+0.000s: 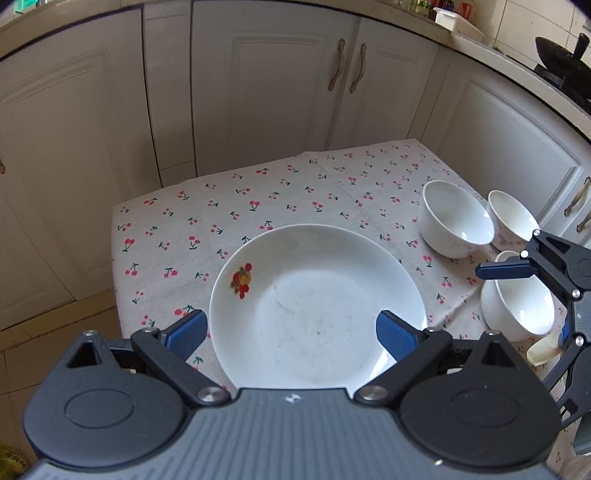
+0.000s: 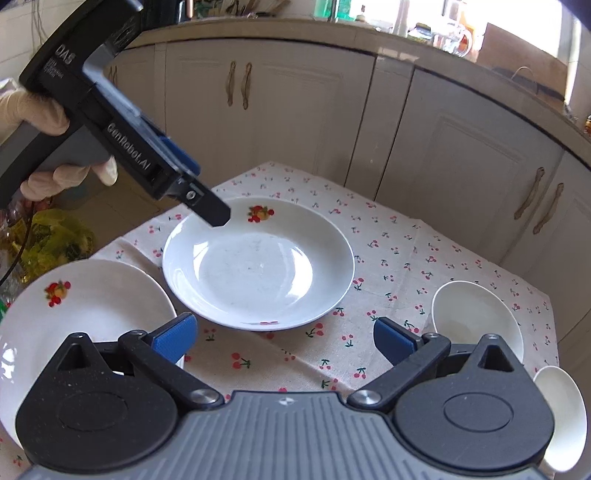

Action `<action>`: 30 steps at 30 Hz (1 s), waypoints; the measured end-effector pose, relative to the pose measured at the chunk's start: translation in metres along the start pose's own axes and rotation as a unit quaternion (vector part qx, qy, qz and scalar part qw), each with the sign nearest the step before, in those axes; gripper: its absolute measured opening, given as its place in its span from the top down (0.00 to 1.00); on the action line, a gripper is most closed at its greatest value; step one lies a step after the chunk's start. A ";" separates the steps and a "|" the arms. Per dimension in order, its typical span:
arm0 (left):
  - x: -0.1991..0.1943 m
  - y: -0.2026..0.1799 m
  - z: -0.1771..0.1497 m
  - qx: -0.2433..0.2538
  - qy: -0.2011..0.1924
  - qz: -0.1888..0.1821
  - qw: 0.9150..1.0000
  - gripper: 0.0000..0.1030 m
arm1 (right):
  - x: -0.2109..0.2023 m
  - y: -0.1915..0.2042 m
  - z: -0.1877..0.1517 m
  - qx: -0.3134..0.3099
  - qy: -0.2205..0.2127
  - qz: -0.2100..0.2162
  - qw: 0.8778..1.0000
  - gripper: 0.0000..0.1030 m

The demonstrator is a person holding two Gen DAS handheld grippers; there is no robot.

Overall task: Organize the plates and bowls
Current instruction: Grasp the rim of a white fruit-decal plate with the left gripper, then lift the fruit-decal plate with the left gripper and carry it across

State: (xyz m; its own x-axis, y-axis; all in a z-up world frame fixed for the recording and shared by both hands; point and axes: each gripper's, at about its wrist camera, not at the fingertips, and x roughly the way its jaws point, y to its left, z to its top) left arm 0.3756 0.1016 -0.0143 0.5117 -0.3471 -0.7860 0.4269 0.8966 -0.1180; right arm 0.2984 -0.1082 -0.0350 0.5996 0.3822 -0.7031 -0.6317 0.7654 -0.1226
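Both claws spread wide, empty: left claw [image 1: 291, 334] over fruit-print plate [image 1: 317, 306], right claw [image 2: 283, 341] above desk [image 2: 424, 258] w/ cherry cloth.

Cream cabinets [image 1: 258, 92] with curved handles line the kitchen; daylight glows through a window [image 2: 424, 14].

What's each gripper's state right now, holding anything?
Left gripper: open, holding nothing, above the plate.
Right gripper: open, holding nothing, over the tablecloth.
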 end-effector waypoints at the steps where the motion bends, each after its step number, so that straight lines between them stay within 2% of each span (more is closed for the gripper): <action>1: 0.003 0.001 0.002 0.001 0.003 -0.001 1.000 0.06 | 0.003 0.000 0.001 -0.009 0.007 0.004 1.000 0.00; 5: 0.020 0.007 0.010 -0.001 0.016 -0.001 1.000 0.06 | 0.018 -0.006 0.004 -0.025 0.037 0.024 0.999 0.00; 10: 0.038 0.014 0.014 0.003 0.037 -0.001 0.999 0.06 | 0.037 -0.011 0.008 -0.015 0.061 0.049 0.997 0.00; 16: 0.055 0.028 0.022 -0.004 0.067 -0.010 0.998 0.07 | 0.053 -0.006 0.012 -0.020 0.080 0.057 0.995 0.00; 23: 0.067 0.029 0.032 0.003 0.102 -0.044 0.994 0.09 | 0.062 -0.002 0.009 -0.040 0.084 0.055 0.994 0.00; 30: 0.080 0.025 0.039 0.021 0.124 -0.055 0.991 0.13 | 0.065 -0.001 0.013 -0.029 0.091 0.061 0.994 0.02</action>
State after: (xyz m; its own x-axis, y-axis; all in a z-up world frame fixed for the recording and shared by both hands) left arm 0.4565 0.0850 -0.0563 0.2642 -0.3585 -0.8954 0.5024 0.8436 -0.1895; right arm 0.3444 -0.0772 -0.0716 0.4222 0.3664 -0.8292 -0.7245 0.6861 -0.0658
